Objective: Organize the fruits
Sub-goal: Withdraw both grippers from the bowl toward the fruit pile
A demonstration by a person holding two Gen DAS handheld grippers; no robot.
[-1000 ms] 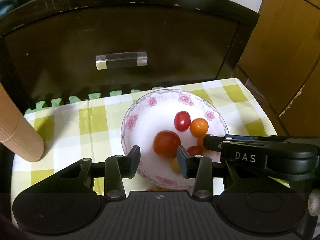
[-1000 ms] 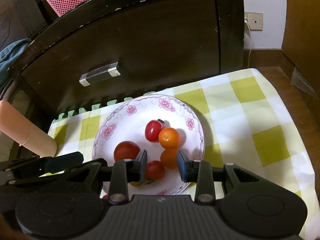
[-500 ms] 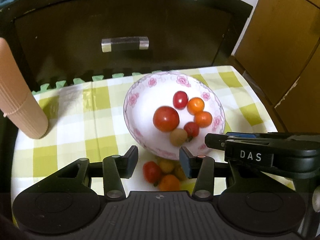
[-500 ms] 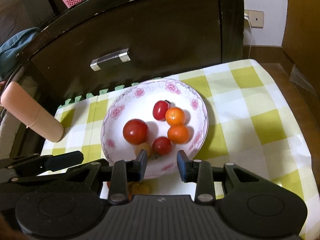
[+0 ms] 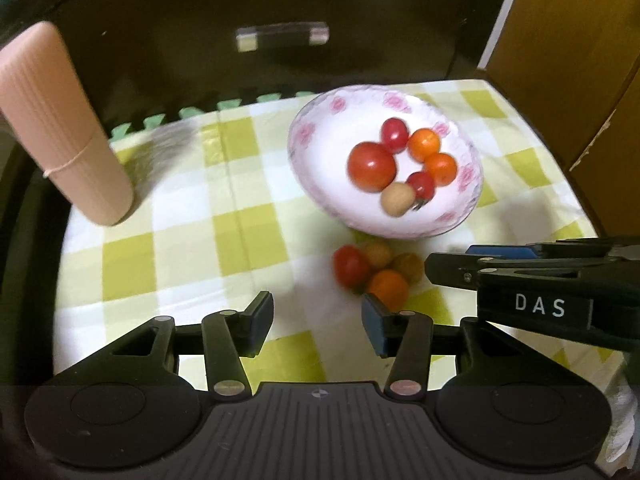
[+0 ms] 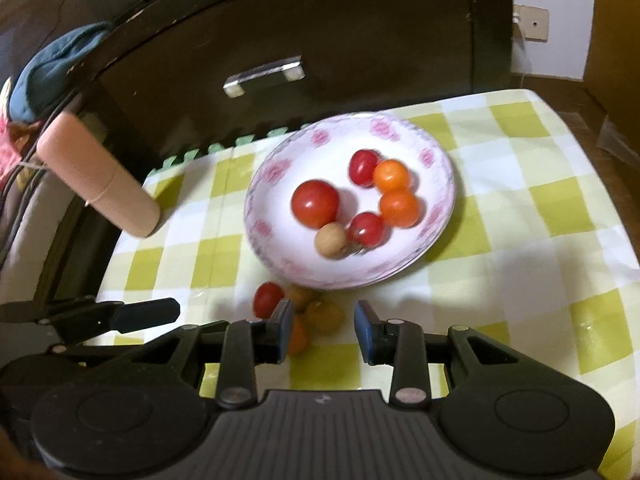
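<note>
Fruits [image 5: 374, 270] lie loose on the checked cloth [image 5: 180, 256], just near of the flowered bowl [image 5: 312, 184]. Left view: left gripper [image 5: 318, 318] hovers with jaws spread, empty; a careless approach could roll the round pieces off.

Right view: right gripper [image 6: 322, 330], jaws spread and empty, hangs over the cluster [image 6: 298, 306]; its left finger could knock them.

Only one bit of lettering shows here, the white capitals "DAS" on the black side of the right gripper [image 5: 452, 270], reaching in from the right in the left wrist view.
</note>
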